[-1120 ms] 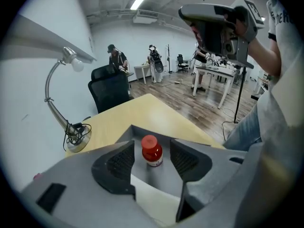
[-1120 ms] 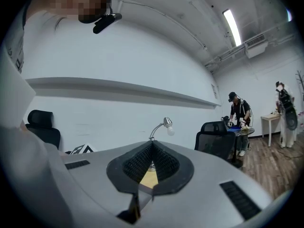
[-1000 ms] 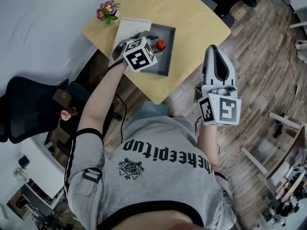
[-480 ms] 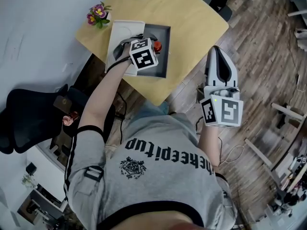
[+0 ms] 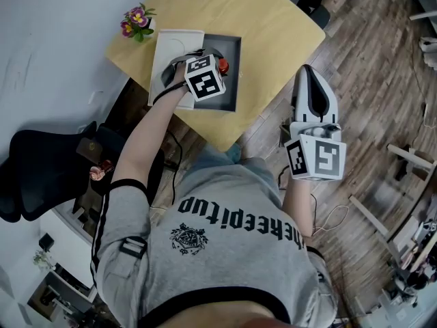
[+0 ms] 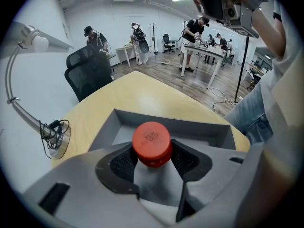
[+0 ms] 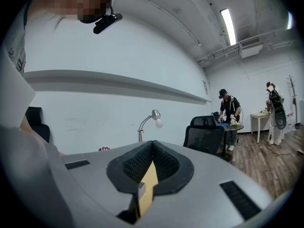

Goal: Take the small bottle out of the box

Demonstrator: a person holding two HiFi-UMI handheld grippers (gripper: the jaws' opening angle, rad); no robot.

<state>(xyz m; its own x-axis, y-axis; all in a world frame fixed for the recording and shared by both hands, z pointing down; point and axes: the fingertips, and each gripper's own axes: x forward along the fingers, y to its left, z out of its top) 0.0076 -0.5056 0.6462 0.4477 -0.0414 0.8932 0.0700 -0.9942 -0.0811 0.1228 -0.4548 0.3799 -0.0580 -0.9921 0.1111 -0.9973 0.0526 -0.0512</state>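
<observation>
- This is a large open-plan office or lab workspace, with white walls and a wood-plank floor (image 5: 382, 80).
- Long strip lights (image 7: 229, 25) and a ceiling-mounted air unit (image 7: 249, 46) hang overhead.
- Black swivel office chairs (image 6: 90, 72) stand by the desks.
- Several people (image 6: 194, 32) stand working at white tables (image 6: 209, 53) well apart across the room, and a coat stand (image 6: 153, 37) is near them.
- The nearby yellow wooden tabletop (image 5: 273, 26) carries a bendable desk lamp (image 6: 35, 42) and a small pot of flowers (image 5: 134, 22).
</observation>
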